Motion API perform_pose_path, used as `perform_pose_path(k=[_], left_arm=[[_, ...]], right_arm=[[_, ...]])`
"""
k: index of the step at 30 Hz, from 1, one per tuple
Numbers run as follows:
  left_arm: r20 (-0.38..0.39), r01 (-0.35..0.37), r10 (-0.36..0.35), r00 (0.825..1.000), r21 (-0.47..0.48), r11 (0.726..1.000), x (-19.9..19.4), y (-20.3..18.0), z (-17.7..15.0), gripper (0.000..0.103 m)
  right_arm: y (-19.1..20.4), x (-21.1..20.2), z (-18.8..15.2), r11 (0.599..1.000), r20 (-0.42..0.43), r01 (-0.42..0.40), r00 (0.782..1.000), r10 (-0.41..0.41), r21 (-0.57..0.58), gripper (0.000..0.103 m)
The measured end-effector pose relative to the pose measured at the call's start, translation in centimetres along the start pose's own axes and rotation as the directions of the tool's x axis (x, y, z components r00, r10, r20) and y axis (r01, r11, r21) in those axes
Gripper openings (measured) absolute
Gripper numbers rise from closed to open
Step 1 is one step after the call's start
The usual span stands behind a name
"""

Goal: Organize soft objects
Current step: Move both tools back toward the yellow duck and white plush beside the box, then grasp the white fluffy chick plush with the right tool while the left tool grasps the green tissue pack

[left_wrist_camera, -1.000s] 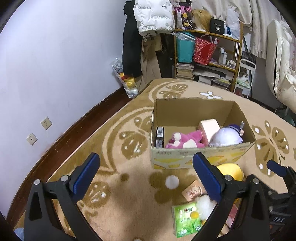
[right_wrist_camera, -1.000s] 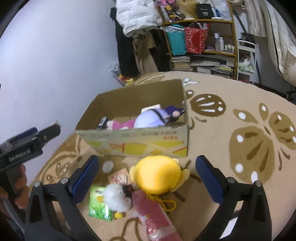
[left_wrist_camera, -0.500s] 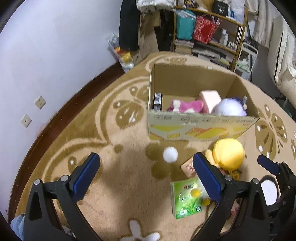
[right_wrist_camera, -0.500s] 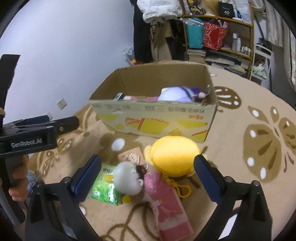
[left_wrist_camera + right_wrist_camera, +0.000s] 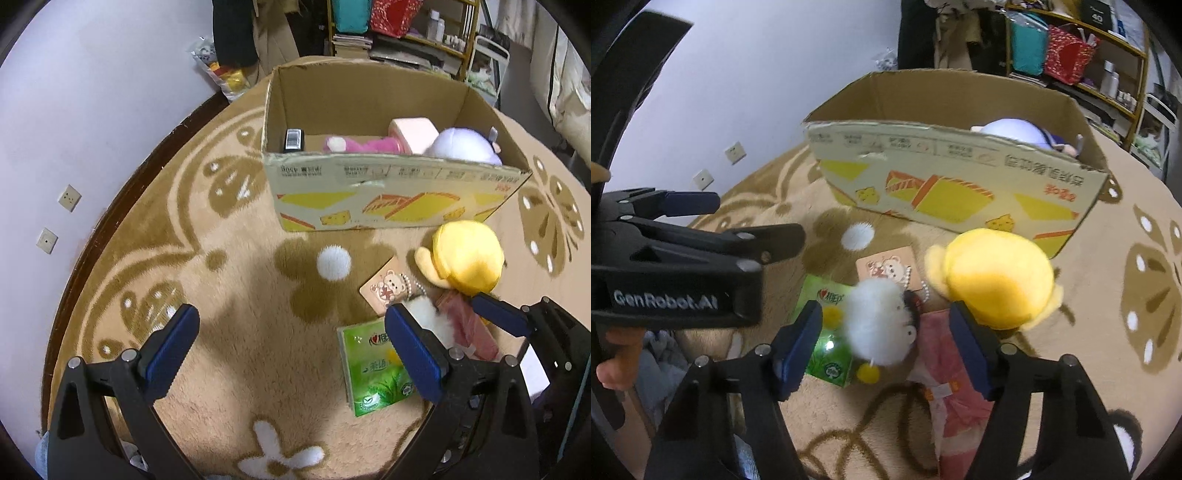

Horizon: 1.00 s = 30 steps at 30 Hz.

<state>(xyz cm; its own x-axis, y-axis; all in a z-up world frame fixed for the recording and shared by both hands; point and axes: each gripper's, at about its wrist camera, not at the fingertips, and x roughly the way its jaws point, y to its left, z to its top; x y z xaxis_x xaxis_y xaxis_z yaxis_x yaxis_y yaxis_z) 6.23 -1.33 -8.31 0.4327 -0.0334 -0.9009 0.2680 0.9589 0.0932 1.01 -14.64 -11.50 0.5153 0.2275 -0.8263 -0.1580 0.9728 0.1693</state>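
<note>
On the carpet in front of the cardboard box (image 5: 960,133) lies a white fluffy toy (image 5: 879,321) with yellow pompoms. My right gripper (image 5: 884,343) straddles it from above; its jaws are closing and the pads stand just off the fur. A yellow plush (image 5: 997,280) lies to its right and a pink packet (image 5: 945,373) underneath. My left gripper (image 5: 293,350) hangs open over bare carpet, left of the green tissue pack (image 5: 373,369). The box (image 5: 388,162) holds a pink plush (image 5: 362,144), a pink block (image 5: 412,133) and a purple-white plush (image 5: 463,146).
A bear-printed card (image 5: 386,288) with a bead chain lies between the box and the toys. A black barcoded item (image 5: 293,138) sits in the box's left corner. The wall with sockets (image 5: 68,197) runs along the left. Shelves and hanging clothes (image 5: 1071,55) stand behind the box.
Both grippers have sunk and tipped down toward the items on the carpet. The right gripper's jaws have narrowed, and the white fluffy toy now sits between them.
</note>
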Motion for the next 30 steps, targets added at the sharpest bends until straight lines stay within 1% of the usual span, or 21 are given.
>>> perform_pose_path(k=[2,5,8,12,13,14,16,18,20,22,25,30], left_arm=[[-0.013,0.001,-0.001,1.000,0.001,1.000,0.3,0.0,0.0,0.100],[-0.039,-0.001,0.001,0.999,0.000,1.000,1.0,-0.1,0.0,0.100],[-0.062,-0.005,0.006,0.998,0.007,1.000,1.6,-0.2,-0.1,0.100],[-0.075,-0.008,0.010,0.997,0.026,1.000,1.9,-0.7,-0.2,0.100],[-0.077,-0.010,0.012,0.997,0.029,1.000,2.1,-0.8,-0.2,0.100],[-0.083,-0.011,0.013,0.996,0.033,0.999,2.2,-0.9,-0.3,0.100],[-0.096,-0.011,0.015,0.995,0.039,0.999,2.5,-1.0,-0.3,0.100],[-0.113,-0.012,0.017,0.993,0.046,0.999,2.9,-1.1,-0.5,0.100],[-0.125,-0.010,0.017,0.992,0.050,0.999,3.1,-1.2,-0.6,0.100],[-0.134,-0.004,0.010,0.991,0.049,0.999,3.3,-1.2,-0.7,0.100],[-0.149,0.025,-0.019,0.989,0.038,0.999,3.6,-1.2,-0.8,0.100],[-0.170,0.053,-0.052,0.984,0.002,0.999,4.0,-0.7,-0.8,0.100]], right_arm=[[0.2,0.3,0.0,1.000,-0.001,0.015,1.000,-0.015,-0.009,0.069],[0.2,1.0,-0.1,1.000,-0.024,0.011,1.000,-0.011,-0.012,0.066],[0.3,1.7,-0.2,0.999,-0.043,0.024,0.999,-0.025,-0.029,0.066],[-0.2,1.6,-0.1,0.999,-0.049,0.037,0.998,-0.038,-0.021,0.065],[-0.3,1.8,-0.2,0.999,-0.060,0.049,0.997,-0.050,-0.023,0.063],[-0.3,2.0,-0.3,0.998,-0.075,0.058,0.995,-0.061,-0.031,0.058],[-0.1,2.4,-0.4,0.996,-0.092,0.071,0.993,-0.076,-0.051,0.054],[0.2,2.4,-0.4,0.994,-0.086,0.079,0.993,-0.084,-0.071,0.052],[0.4,2.4,-0.3,0.995,-0.081,0.065,0.994,-0.071,-0.080,0.038],[0.5,2.6,-0.3,0.995,-0.091,0.045,0.994,-0.053,-0.089,0.031],[0.4,2.6,-0.3,0.995,-0.097,0.030,0.994,-0.040,-0.097,0.028],[-1.0,1.9,0.1,0.999,-0.080,0.035,0.996,-0.038,-0.037,0.028]])
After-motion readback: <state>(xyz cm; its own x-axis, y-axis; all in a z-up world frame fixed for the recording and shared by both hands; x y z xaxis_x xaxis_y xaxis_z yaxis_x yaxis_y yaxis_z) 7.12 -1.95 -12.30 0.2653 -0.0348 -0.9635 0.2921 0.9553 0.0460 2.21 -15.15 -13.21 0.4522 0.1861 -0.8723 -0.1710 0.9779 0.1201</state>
